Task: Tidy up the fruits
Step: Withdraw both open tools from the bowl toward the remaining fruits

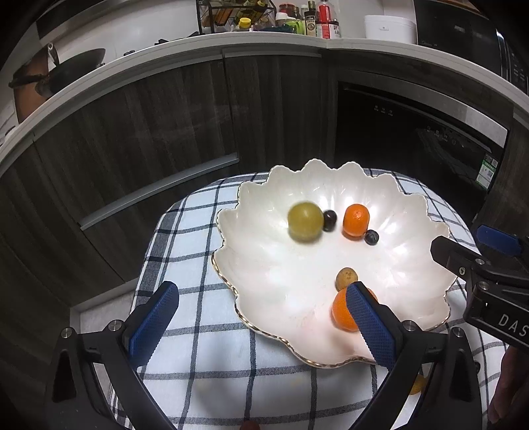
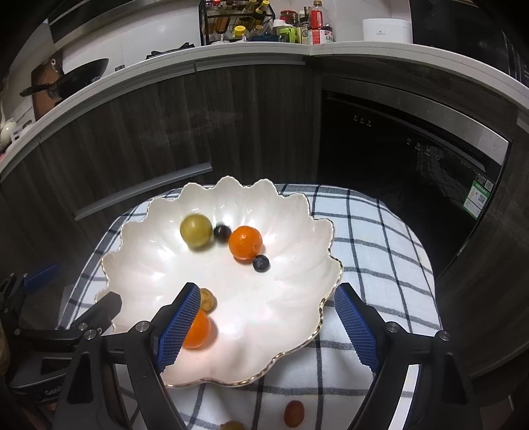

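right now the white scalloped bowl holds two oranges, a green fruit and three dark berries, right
Not quite: the bowl holds two dark berries, not three, as the right wrist view shows. The two oranges and the green fruit are there.

On my right gripper (image 1: 489, 284), seen from my left wrist, white capitals read "DAS" before the frame edge cuts them off. From my right wrist I can read "Gene" in pale letters on my left gripper's (image 2: 49, 330) body, low at the left; the rest runs out of sight. The oven (image 1: 413, 139) carries a green and white sticker (image 1: 488, 172) with a QR code, its print too small to read, and small white marks on the dark panel that I cannot make out. The bottles (image 2: 317, 26) on the counter have labels, red and white among them, but the writing is too small to tell.
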`<state>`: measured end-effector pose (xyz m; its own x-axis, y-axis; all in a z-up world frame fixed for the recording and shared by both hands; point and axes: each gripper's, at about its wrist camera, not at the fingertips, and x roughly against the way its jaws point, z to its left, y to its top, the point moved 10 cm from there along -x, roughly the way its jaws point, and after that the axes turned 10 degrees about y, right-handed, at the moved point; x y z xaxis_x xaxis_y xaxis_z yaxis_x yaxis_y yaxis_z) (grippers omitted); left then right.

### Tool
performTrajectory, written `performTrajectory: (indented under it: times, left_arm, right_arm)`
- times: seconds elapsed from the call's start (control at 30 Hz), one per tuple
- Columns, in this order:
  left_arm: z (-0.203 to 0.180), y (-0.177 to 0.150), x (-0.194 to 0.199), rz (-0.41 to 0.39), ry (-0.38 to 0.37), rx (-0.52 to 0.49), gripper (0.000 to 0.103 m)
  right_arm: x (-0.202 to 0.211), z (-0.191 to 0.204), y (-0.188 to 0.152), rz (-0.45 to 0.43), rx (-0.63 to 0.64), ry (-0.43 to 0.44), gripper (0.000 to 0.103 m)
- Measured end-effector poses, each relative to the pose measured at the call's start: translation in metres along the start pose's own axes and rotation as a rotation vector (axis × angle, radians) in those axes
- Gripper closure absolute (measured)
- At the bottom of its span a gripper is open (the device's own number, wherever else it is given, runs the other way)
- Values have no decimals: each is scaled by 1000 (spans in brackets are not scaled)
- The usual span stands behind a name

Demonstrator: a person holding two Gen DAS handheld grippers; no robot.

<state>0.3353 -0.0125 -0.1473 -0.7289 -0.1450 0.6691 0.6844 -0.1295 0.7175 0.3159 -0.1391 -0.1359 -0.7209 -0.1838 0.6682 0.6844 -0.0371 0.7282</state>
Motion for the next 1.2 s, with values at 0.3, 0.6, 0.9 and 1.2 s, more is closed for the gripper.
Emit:
performTrajectory:
  times: [0.3,0.6,0.9,1.2]
  left_arm:
    - [5,3,13,-16,5,11,0]
    - [12,5,27,-33,10,25,0]
    - [17,3,37,-41,15,34,0]
    - [14,2,53,-58,19,28,0]
  right_arm:
    - [15,2,6,-29,3,0,19]
    - [32,6,10,-58,13,0,19]
    - [44,12,12,-76,24,-2,19]
    - [61,13,10,-102,48,-14,19]
